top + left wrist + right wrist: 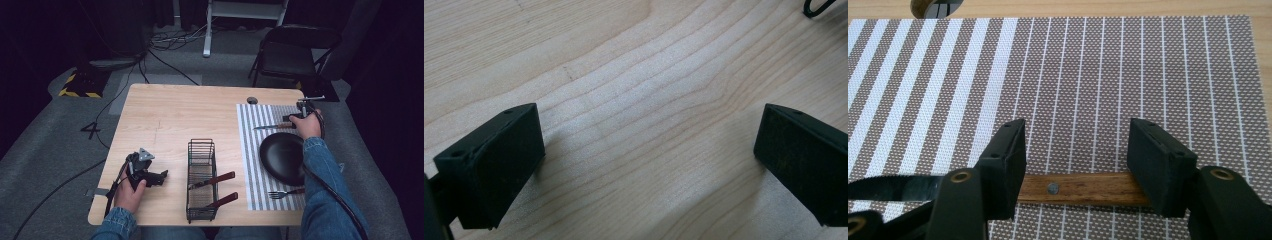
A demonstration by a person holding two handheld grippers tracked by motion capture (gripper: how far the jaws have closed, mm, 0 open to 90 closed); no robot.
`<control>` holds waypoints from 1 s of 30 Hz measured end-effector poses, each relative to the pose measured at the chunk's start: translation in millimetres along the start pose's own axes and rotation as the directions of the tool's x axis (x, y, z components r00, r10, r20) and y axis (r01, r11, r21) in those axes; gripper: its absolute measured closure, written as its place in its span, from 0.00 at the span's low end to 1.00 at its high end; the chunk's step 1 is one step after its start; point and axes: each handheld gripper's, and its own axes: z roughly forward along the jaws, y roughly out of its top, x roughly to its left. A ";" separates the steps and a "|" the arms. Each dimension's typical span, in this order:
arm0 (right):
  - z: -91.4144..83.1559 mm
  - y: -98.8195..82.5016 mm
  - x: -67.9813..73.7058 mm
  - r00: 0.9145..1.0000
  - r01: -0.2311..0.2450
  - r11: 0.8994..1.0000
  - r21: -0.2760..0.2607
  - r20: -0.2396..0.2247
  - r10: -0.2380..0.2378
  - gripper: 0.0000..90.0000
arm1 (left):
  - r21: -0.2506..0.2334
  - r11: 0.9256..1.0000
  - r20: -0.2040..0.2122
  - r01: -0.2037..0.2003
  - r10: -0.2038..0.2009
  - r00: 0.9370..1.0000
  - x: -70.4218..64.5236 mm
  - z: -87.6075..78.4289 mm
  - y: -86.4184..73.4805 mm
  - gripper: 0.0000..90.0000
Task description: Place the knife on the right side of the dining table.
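A knife with a wooden handle (pixel 1083 188) and a serrated blade (pixel 893 185) lies on the striped placemat (pixel 1073 75). In the high view the knife (pixel 272 126) sits just beyond the black plate (pixel 282 157). My right gripper (pixel 1075 155) is open over the handle, one jaw at each end of it, with nothing clamped. In the high view my right gripper (pixel 295 118) is at the mat's far right. My left gripper (pixel 159 177) rests near the table's front left, and its open jaws frame bare wood (pixel 649 165).
A wire basket (pixel 201 141) stands mid-table with two wood-handled utensils (pixel 212 180) sticking out to the right. A fork (pixel 285 192) lies on the placemat (pixel 248 150) near the front edge. A cable hole (pixel 252 100) is at the table's back, and a black chair (pixel 295 50) stands behind.
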 end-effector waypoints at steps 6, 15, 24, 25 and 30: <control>-1.1 -2.5 -2.9 1.000 -0.008 1.000 0.013 -0.005 0.008 0.46 | 0.000 1.000 0.000 0.001 -0.001 1.000 0.0 0.1 0.1 0.00; -8.0 -1.9 0.9 1.000 -0.001 1.000 -0.011 -0.007 0.000 0.46 | 0.000 1.000 0.000 0.001 -0.001 1.000 0.0 0.1 0.1 0.00; -44.3 -3.3 16.6 0.996 0.045 0.989 -0.141 -0.070 -0.055 0.46 | 0.000 1.000 0.000 0.001 -0.001 1.000 0.0 0.1 0.1 0.00; -51.0 -5.1 19.7 0.995 0.053 0.986 -0.157 -0.080 -0.067 0.46 | -0.002 1.000 0.000 0.003 -0.003 1.000 -0.1 0.2 0.1 0.00; -87.6 -14.8 33.2 0.986 0.089 0.967 -0.239 -0.119 -0.120 0.47 | -0.003 1.000 0.000 0.004 -0.004 1.000 -0.2 0.3 0.1 0.00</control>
